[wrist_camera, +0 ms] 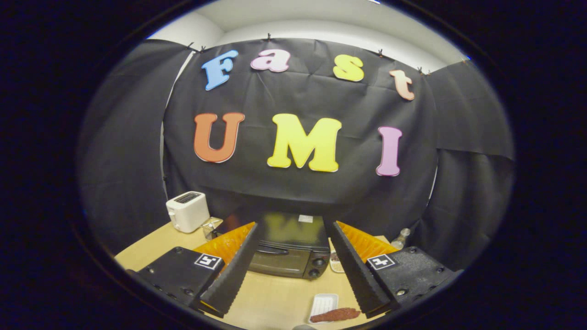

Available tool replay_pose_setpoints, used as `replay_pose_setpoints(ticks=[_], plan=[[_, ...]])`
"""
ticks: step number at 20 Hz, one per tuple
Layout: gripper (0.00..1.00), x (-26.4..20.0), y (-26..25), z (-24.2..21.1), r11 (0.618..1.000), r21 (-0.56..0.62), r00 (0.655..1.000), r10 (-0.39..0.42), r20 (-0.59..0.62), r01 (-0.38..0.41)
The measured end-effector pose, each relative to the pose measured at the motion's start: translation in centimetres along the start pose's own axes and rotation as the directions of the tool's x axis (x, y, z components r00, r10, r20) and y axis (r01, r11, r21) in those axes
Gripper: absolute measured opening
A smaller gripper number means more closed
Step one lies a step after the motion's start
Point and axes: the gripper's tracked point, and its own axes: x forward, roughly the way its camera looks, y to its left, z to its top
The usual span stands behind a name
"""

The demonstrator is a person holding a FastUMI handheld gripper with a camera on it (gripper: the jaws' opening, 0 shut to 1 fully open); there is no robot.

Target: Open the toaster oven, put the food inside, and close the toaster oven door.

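Tool [293, 270] fingers stand spread wide apart and released, nothing between them but bare desk [275, 293]; they hang above the wooden surface, pointing toward twelve o'clock. Nearest, at roughly five o'clock from the gap and just inside the right finger's base, lies the food [335, 315], a reddish-brown strip with its long axis running crosswise to the fingers. It rests across the near end of a small white tray [323, 304].

Farther ahead, dead at twelve o'clock and framed between the two fingertips, sits the toaster oven [289, 250]. Its door is shut, the handle [272, 250] a dark horizontal bar across the top of the glass, so its long axis also lies crosswise to the tool's line of travel. Two knobs stack on the right of the oven's face. My judgement: opening comes first, and the tool is already lined up, needing mainly to travel forward and drop onto that bar.

Beyond, at ten o'clock, a white toaster [188, 211] stands near the desk's far corner, with a crinkled clear wrapper [211, 227] beside it. At two o'clock, past the right finger, a small bottle [401, 238] stands.
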Motion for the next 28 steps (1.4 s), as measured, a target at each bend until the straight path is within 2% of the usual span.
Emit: replay_pose_setpoints(ticks=[2,6,10,14,19,24,28], plan=[[1.00,2.8,1.8,-2.0,1.000,0.011,0.999,0.025,-0.035,-0.025],[1.00,8.2,3.6,-5.0,1.000,0.019,0.995,0.021,-0.096,-0.019],[1.00,13.3,4.5,-7.9,1.000,0.013,0.986,0.001,-0.164,0.001],[1.00,16.3,4.3,-10.1,0.999,0.000,0.976,-0.033,-0.213,0.034],[1.00,16.5,4.4,-10.7,0.999,0.042,0.973,-0.018,-0.231,0.029],[1.00,14.5,4.7,-11.7,0.995,0.097,0.968,0.018,-0.252,0.007],[1.00,12.3,5.0,-12.7,0.996,0.092,0.964,0.026,-0.263,-0.002]])
